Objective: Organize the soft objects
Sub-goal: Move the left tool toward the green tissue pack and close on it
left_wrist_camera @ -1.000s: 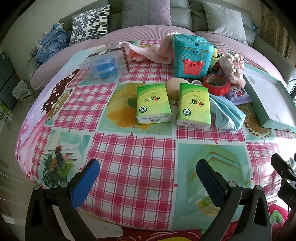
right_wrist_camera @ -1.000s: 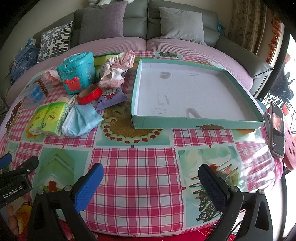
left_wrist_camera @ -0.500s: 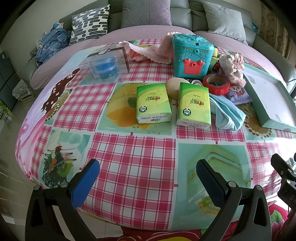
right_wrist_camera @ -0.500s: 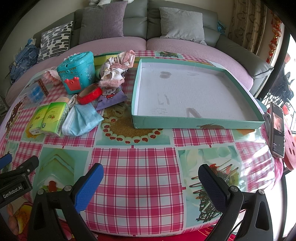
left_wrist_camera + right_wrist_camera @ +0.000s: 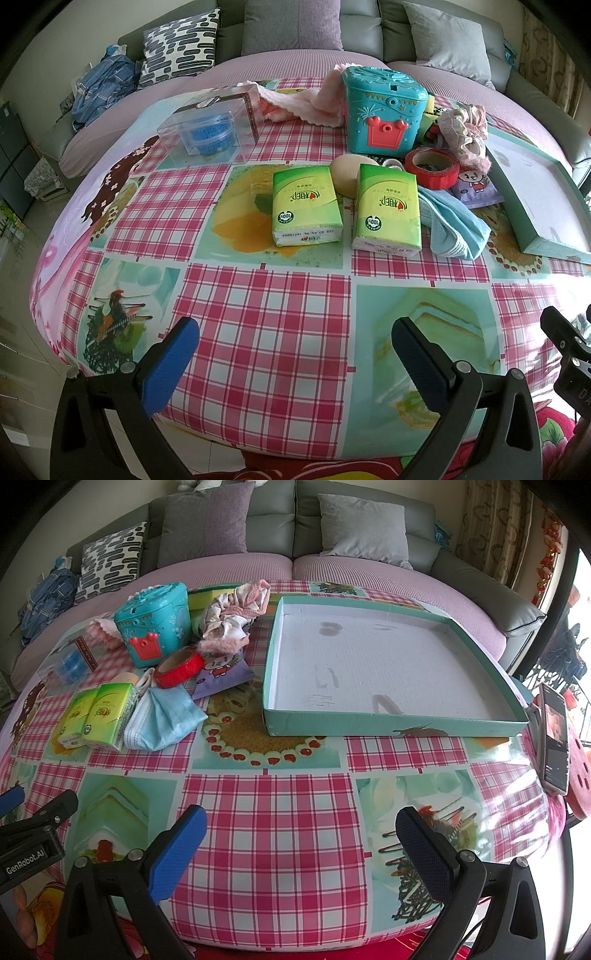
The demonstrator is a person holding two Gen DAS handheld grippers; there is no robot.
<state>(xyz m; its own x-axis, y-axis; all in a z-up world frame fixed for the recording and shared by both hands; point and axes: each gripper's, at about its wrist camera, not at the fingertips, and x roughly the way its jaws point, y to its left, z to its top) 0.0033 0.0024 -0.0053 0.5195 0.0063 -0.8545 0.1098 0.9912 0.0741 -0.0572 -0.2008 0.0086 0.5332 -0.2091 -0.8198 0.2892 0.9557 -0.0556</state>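
both hand-held grippers, left hand-held gripper (image 5: 293, 347) and right hand-held gripper (image 5: 300, 836), hover spread wide, grasping nothing, above the checked tablecloth (image 5: 273, 812).

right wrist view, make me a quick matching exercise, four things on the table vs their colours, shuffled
Things:
1. tape roll
2. toy box
3. tissue packs
4. folded cloth

Colours:
A. light blue
B. green and yellow
C. red
D. teal with a red clasp

Pairs: 1-C, 2-D, 3-B, 4-A
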